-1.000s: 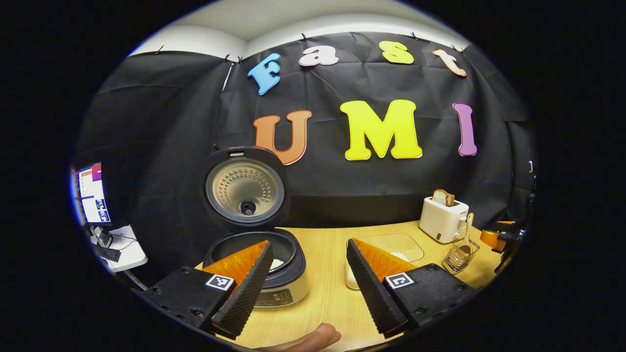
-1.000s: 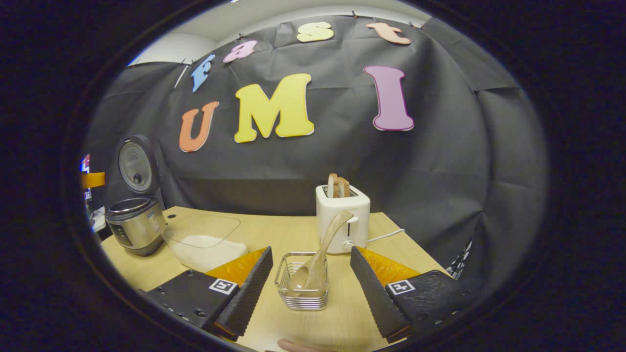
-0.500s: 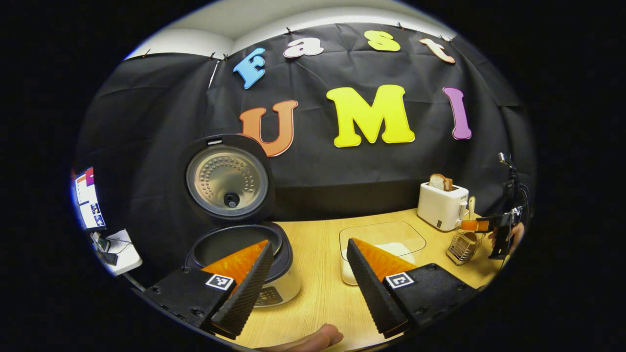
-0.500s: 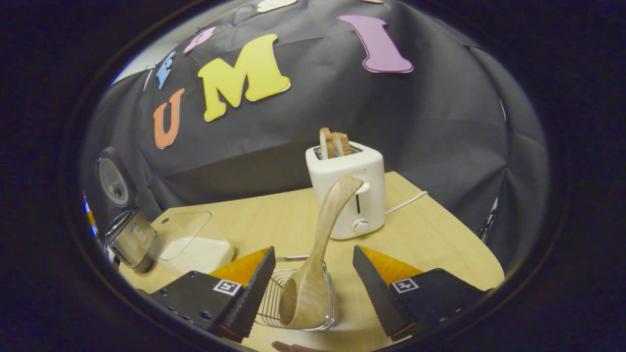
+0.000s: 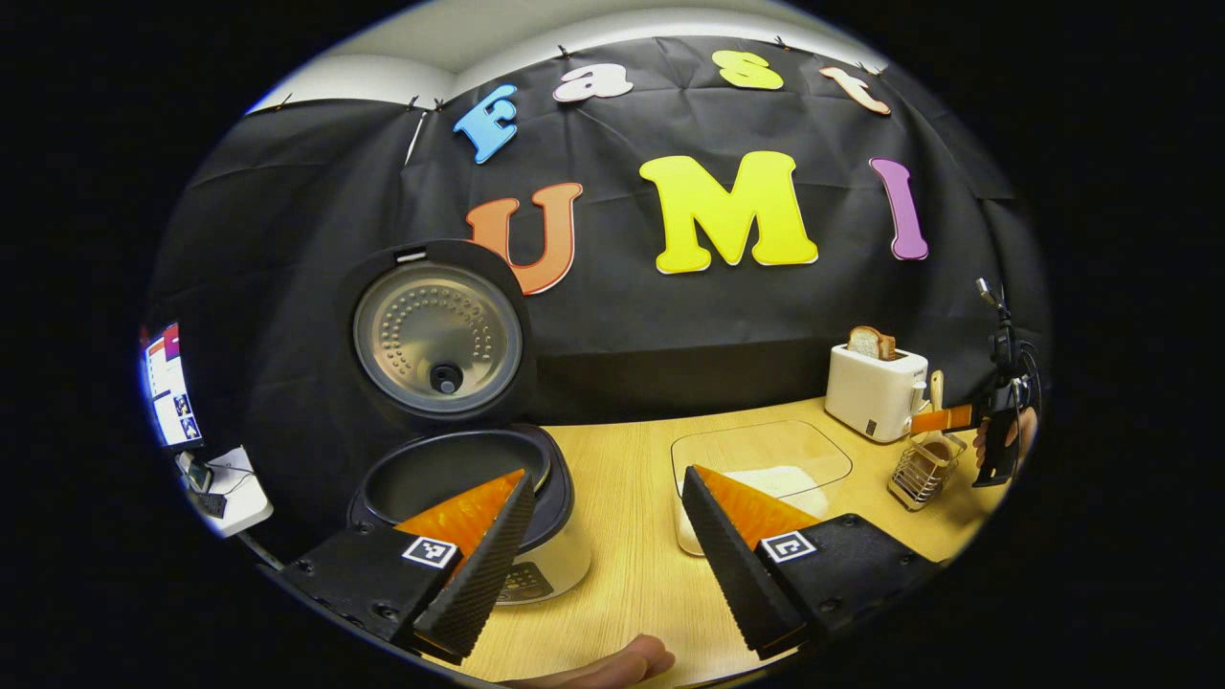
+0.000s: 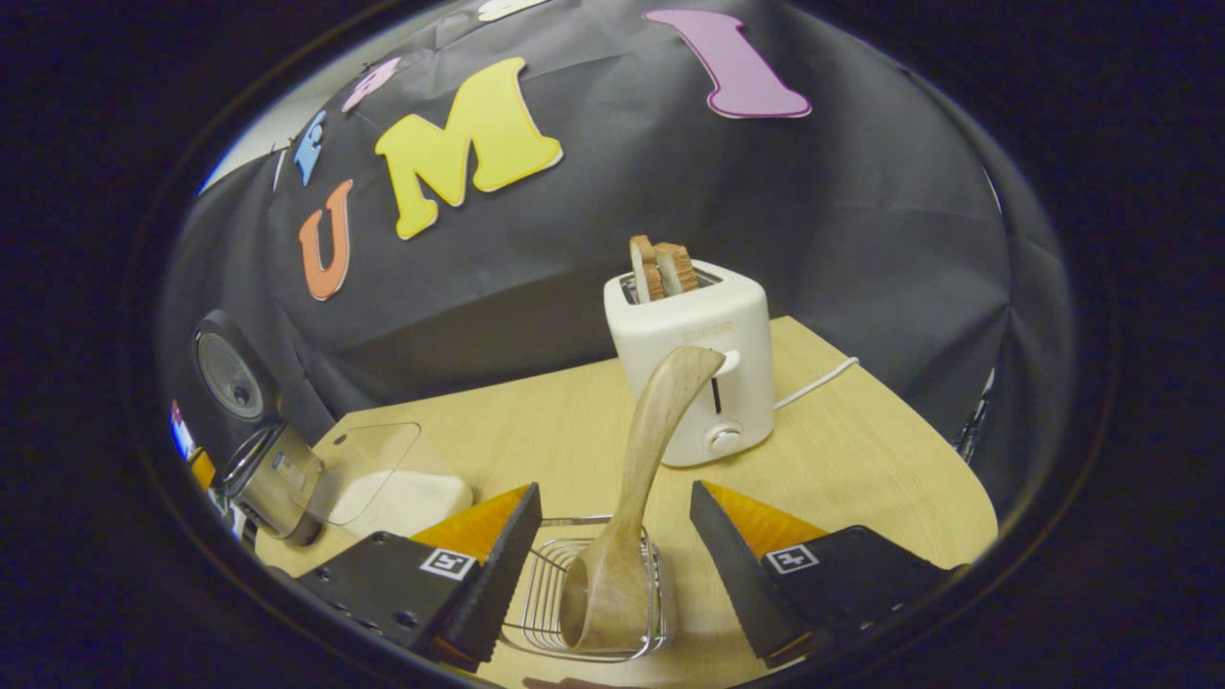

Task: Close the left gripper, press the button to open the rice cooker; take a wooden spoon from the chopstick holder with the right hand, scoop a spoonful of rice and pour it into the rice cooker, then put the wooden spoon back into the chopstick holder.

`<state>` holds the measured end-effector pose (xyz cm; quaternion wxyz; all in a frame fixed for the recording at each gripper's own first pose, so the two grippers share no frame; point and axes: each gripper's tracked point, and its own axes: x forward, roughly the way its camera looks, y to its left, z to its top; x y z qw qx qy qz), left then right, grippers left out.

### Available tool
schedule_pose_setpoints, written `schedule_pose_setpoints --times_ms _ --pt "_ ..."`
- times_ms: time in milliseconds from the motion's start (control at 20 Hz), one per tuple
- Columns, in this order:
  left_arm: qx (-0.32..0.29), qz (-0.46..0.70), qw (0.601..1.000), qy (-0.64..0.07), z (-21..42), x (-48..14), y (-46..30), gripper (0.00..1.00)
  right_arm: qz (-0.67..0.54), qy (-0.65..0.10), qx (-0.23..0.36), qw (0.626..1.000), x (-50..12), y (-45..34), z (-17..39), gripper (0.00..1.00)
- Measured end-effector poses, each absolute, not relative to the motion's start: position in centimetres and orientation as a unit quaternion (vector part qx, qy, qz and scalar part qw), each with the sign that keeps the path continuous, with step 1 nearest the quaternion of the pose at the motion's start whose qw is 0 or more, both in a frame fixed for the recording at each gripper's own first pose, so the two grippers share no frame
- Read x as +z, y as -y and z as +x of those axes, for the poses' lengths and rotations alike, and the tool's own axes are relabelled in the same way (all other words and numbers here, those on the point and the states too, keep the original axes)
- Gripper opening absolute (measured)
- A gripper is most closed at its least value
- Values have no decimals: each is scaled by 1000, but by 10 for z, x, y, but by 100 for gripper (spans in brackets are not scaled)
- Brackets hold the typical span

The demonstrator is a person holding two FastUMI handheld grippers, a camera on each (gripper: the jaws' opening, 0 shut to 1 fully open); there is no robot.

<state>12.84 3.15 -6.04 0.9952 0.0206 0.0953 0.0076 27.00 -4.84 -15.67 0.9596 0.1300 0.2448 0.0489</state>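
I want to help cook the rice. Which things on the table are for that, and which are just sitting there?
For the rice job:
- rice cooker, lid up
- wooden spoon
- wire chopstick holder, spoon standing in it
- clear container of rice
- right claw, open around the spoon

Just sitting there:
- white toaster with bread slices
- monitor off to the side
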Motion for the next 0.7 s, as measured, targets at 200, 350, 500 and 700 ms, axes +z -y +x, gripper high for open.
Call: schedule_pose_setpoints --times_ms 200,350,500,700 --pt "2 16 995 -99 128 -65 -31 99 124 -246 57 959 -153 35 279 94" --pt "2 24 995 -95 128 -66 -33 99 134 -268 54 953 -157 29 289 89" --pt "1 30 995 -94 127 -68 -33 99 139 -289 39 946 -164 31 294 82" --pt "2 31 995 -93 128 -71 -37 99 138 -302 7 943 -175 44 301 56"
